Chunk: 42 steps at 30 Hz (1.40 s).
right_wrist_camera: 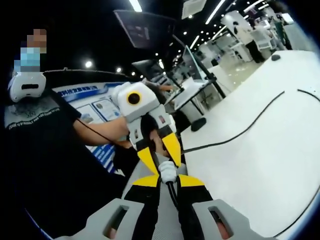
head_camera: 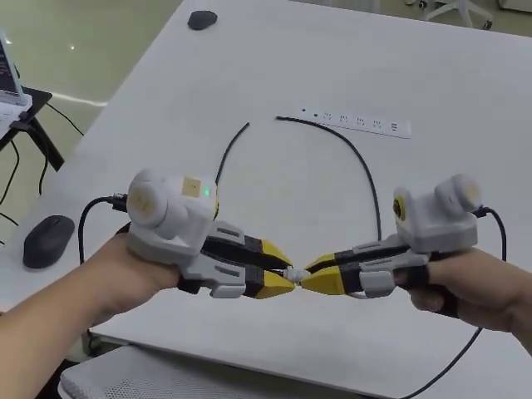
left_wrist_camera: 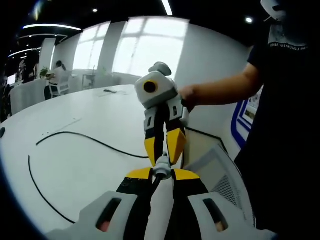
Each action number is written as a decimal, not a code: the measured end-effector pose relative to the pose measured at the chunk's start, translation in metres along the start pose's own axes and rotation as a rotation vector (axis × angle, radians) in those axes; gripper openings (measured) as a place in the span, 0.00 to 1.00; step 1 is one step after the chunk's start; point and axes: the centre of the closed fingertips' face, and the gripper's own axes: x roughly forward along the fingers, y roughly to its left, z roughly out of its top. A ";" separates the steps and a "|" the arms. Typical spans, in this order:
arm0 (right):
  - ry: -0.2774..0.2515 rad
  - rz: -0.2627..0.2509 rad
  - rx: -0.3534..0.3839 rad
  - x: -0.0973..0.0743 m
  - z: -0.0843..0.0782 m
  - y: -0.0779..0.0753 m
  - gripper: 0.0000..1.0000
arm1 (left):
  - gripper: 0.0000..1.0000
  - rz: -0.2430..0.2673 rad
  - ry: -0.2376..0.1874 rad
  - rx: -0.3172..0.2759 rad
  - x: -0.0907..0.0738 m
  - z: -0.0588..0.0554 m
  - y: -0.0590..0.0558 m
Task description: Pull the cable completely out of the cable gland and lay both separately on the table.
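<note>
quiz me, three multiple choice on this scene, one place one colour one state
1. Where is the long white power strip? A) far side of the white table B) on the floor C) in a drawer
2. Tip colour of the left tongs and right tongs? A) red B) yellow C) green
3. The small white cable gland is A) lying loose on the table B) gripped between both tongs C) boxed
Answers: A, it lies beyond the thin black cable; B, both end in yellow; B, both tips close on it.
</note>
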 end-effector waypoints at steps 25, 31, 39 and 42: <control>0.180 -0.316 -0.814 0.003 -0.005 0.002 0.07 | 0.15 -0.026 -0.037 -0.197 -0.004 -0.002 -0.003; 0.195 -0.343 -0.871 0.003 -0.008 0.002 0.07 | 0.15 -0.032 -0.044 -0.223 -0.002 -0.003 -0.005; 0.201 -0.347 -0.891 0.002 -0.008 0.001 0.08 | 0.15 -0.034 -0.040 -0.232 0.000 -0.003 -0.008; 0.198 -0.349 -0.874 0.002 -0.009 0.001 0.08 | 0.15 -0.033 -0.040 -0.214 0.001 -0.002 -0.008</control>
